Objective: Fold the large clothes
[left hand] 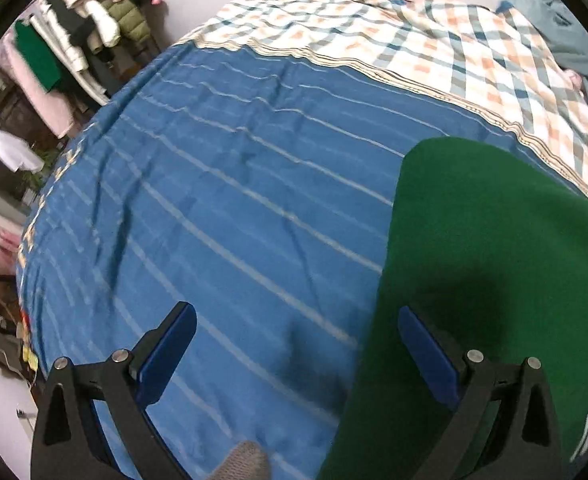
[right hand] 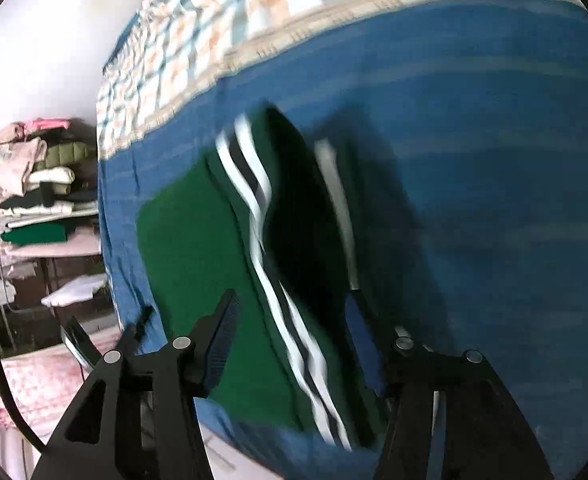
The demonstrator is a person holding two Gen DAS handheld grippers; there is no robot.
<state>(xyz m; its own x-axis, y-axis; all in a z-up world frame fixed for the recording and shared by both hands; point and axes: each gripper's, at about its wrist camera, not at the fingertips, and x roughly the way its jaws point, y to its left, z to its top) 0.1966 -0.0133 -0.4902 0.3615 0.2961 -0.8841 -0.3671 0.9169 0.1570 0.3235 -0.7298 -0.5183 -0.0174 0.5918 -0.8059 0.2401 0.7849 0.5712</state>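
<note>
Green garment (right hand: 198, 240) with white stripes, partly folded, on bed

The green garment (left hand: 482, 248) is a soft, matt cloth with a slightly napped, fleece-like look, trimmed with smooth white and dark stripes (right hand: 278, 312) along one edge. It lies on a blue bedsheet (left hand: 222, 200) of thin woven fabric, matt and lightly creased, crossed by pale lines. The checked quilt (left hand: 434, 48) beyond is a light woven cloth with a ribbed border. The left hand-held gripper (left hand: 294, 356) has matt black plastic arms, blue pads (left hand: 430, 360) of dull finish, and shiny metal pins. The right hand-held gripper (right hand: 290, 340) looks the same, black and matt.
</note>
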